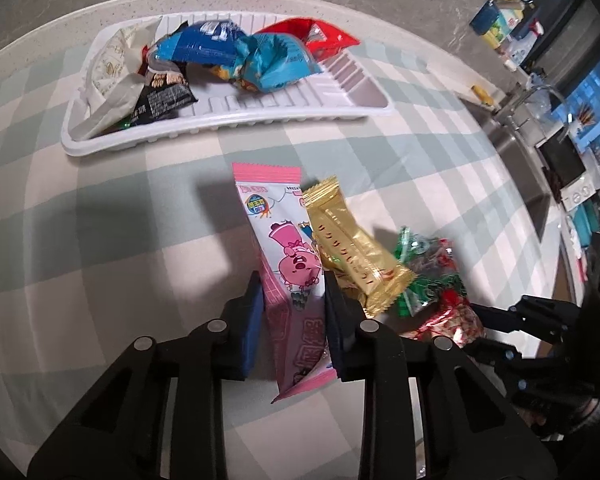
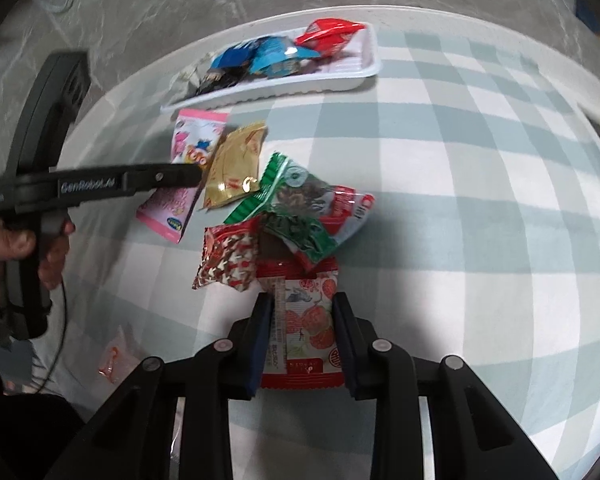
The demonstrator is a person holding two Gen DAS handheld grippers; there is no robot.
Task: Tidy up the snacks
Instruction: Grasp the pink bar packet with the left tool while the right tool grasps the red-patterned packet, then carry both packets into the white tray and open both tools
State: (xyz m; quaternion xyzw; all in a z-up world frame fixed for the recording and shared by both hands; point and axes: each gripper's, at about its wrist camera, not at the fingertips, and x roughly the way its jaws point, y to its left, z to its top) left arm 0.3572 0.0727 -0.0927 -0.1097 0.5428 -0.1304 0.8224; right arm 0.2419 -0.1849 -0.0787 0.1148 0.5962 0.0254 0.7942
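Note:
My left gripper [image 1: 292, 292] is shut on a long pink packet [image 1: 288, 240] with a cartoon pig, its pads pressing both long edges. A gold packet [image 1: 348, 248] overlaps the pink one's right side, and a green packet [image 1: 424, 276] lies beyond that. My right gripper [image 2: 302, 308] is shut on a red and white packet [image 2: 310, 316] printed with fruit, at the near end of the pile. A red sprinkle-patterned packet [image 2: 230, 260] lies just left of it. The white tray [image 1: 228, 124] behind holds blue, red, cream and black packets.
A green and white checked cloth [image 1: 100, 240] covers the round table. A hand [image 2: 16, 244] holds the left gripper's handle at the table's left edge. A small clear wrapper [image 2: 112, 360] lies near that edge. A counter with a sink [image 1: 532, 184] stands to the right.

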